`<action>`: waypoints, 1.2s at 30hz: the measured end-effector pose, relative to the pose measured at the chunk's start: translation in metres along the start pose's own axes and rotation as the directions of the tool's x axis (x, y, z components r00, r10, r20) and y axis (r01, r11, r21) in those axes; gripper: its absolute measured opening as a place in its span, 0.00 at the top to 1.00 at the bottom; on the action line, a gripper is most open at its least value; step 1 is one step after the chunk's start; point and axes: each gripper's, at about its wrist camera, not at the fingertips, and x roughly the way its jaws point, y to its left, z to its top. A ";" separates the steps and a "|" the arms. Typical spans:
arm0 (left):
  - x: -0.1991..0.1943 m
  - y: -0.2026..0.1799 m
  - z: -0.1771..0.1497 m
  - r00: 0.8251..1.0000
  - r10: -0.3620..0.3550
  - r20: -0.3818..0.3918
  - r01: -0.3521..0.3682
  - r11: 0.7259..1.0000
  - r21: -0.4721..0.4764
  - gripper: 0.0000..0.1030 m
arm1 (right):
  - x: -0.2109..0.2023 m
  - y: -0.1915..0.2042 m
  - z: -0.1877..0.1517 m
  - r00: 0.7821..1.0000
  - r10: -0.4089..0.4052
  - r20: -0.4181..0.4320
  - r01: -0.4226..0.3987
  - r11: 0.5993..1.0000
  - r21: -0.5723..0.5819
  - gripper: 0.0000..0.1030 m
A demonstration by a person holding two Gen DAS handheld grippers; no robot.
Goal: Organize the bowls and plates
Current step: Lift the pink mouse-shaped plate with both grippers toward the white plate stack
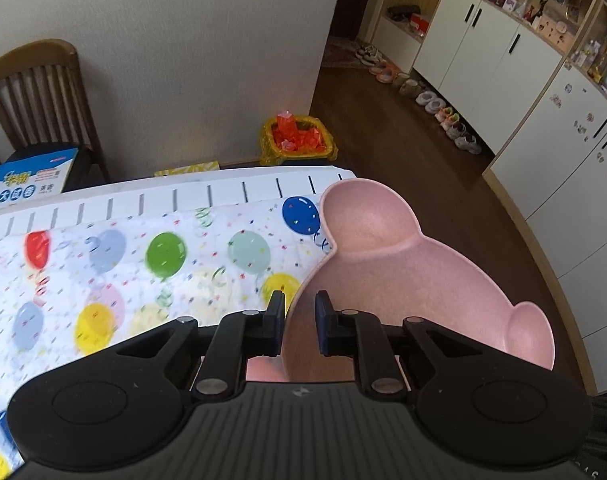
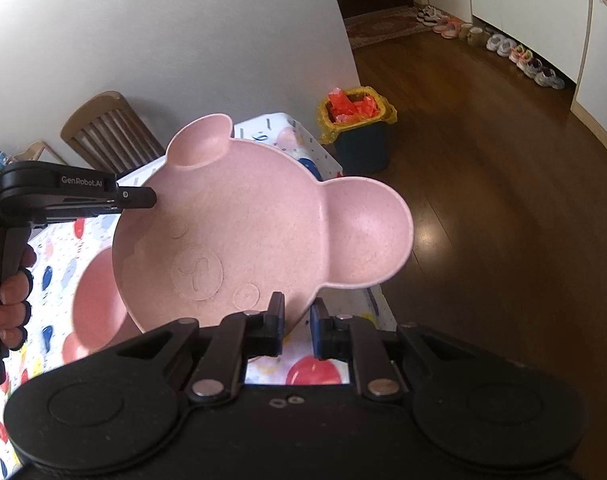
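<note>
A pink bear-shaped plate [image 2: 255, 232] with two round ears hangs tilted above the table, gripped from both sides. My right gripper [image 2: 297, 310] is shut on its near rim. My left gripper [image 2: 151, 198], held by a hand, pinches the rim on the left side of the right wrist view. In the left wrist view the same plate [image 1: 403, 280] fills the right side, and the left gripper [image 1: 300, 304] is shut on its edge. A second pink plate [image 2: 95, 308] lies on the balloon-patterned tablecloth [image 2: 51, 280] underneath, partly hidden by the lifted one.
The cloth-covered table [image 1: 163, 200] has a white slotted far edge. A bin [image 2: 359, 136] lined with a yellow bag and holding orange scraps stands on the wooden floor past the table's corner. A wooden chair [image 1: 39, 92] holding a blue box is at the wall. Shoes line the white cabinets [image 1: 483, 60].
</note>
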 end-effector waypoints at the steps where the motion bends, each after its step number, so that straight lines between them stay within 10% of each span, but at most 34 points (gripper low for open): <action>1: -0.009 0.002 -0.004 1.000 -0.002 0.004 0.002 1.000 -0.007 0.85 | -0.008 0.004 -0.001 1.000 0.002 0.002 -0.002 1.000 -0.013 0.89; 36: -0.305 0.174 -0.294 0.985 0.170 0.032 -0.153 0.945 -0.289 0.85 | -0.129 0.226 -0.189 0.984 0.149 -0.101 -0.177 0.908 -0.381 0.89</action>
